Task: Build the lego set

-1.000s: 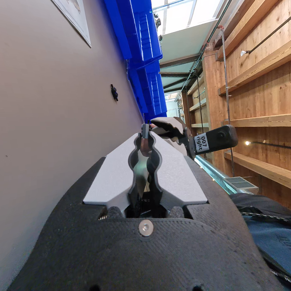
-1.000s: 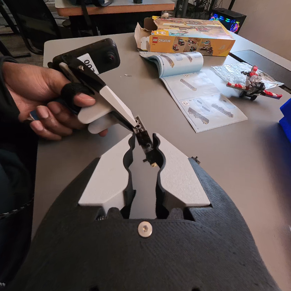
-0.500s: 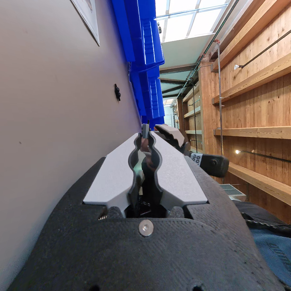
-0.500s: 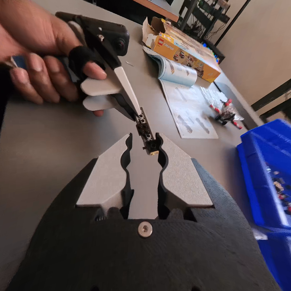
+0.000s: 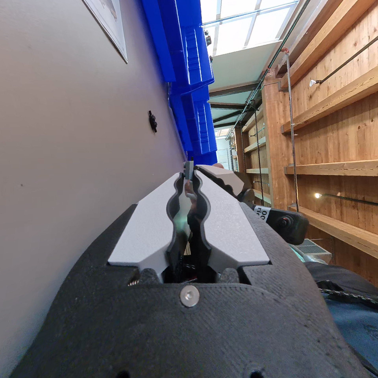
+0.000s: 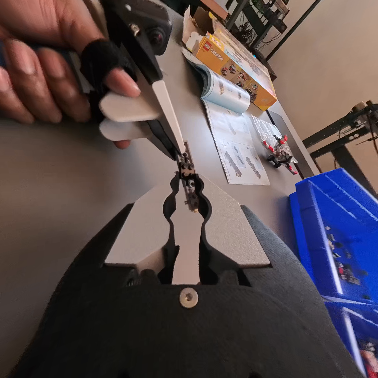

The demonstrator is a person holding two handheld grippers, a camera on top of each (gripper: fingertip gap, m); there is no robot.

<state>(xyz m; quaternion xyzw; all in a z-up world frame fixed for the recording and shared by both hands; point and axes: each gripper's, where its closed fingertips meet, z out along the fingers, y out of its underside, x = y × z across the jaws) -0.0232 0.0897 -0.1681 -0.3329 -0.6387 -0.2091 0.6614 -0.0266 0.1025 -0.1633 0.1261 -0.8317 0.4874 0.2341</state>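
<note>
A dark grey Lego assembly (image 6: 190,188), a narrow studded strip, is held in the air over the grey table (image 6: 61,173). My left gripper (image 5: 188,176) is shut on its end, which shows as a small grey piece (image 5: 188,169) at the fingertips. In the right wrist view the left gripper (image 6: 179,154) is held by a hand (image 6: 41,67) and pinches the strip's far end. My right gripper (image 6: 187,177) has its fingertips closed around the near part of the strip. It shows just behind the piece in the left wrist view (image 5: 216,178).
A yellow Lego box (image 6: 235,67), an open instruction booklet (image 6: 231,114) and a small red and grey plane model (image 6: 280,151) on a plastic bag lie farther back. A blue bin (image 6: 335,235) with loose pieces stands at the right. A small black piece (image 5: 153,124) lies on the table. Both grippers' tips are close together, under 4 cm apart.
My right gripper has tilted and moved forward onto the strip, and its fingers have narrowed around it. My left gripper has kept its hold on the strip's end.
</note>
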